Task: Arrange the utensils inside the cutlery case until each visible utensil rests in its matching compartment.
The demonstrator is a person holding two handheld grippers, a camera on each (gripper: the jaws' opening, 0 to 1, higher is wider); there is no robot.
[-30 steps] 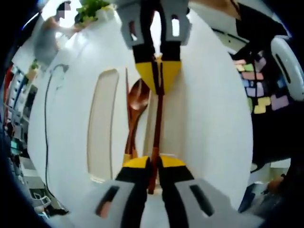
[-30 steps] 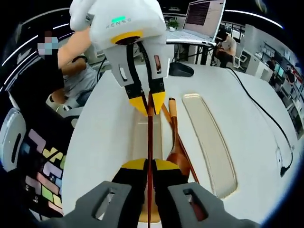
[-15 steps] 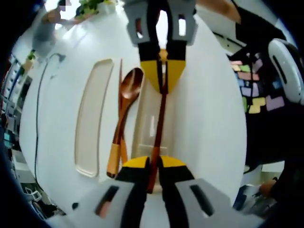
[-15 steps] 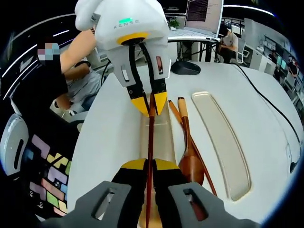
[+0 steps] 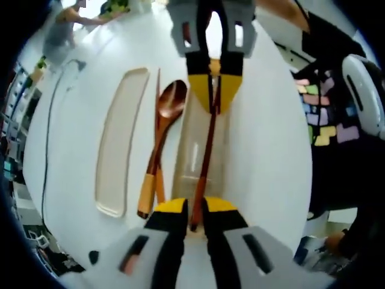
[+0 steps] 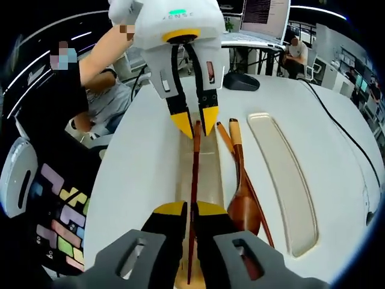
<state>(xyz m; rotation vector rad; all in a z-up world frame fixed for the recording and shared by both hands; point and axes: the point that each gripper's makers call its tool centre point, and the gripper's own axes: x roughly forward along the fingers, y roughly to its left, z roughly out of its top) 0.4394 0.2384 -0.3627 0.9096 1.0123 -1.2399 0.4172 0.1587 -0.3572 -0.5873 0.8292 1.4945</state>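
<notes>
Chopstick (image 6: 194, 180), dark wood: lying lengthwise in the case tray (image 6: 207, 174), left gripper (image 5: 191, 212) and right gripper (image 6: 191, 215) spread at opposite ends; placing step apparently done; next, spoon (image 6: 242, 201) beside tray on tabletop (image 6: 138, 162).

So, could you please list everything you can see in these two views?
table: one, white, under everything
cutlery case trays: two, pale beige; one under the lifted chopstick, one beyond the spoon
chopsticks: two, dark brown; one between both tongs, one beside the spoon
spoon: one, brown wood, between the trays
mouse: one, black, far table edge
tongs: two, yellow-tipped; left, right, at opposite chopstick ends
</notes>
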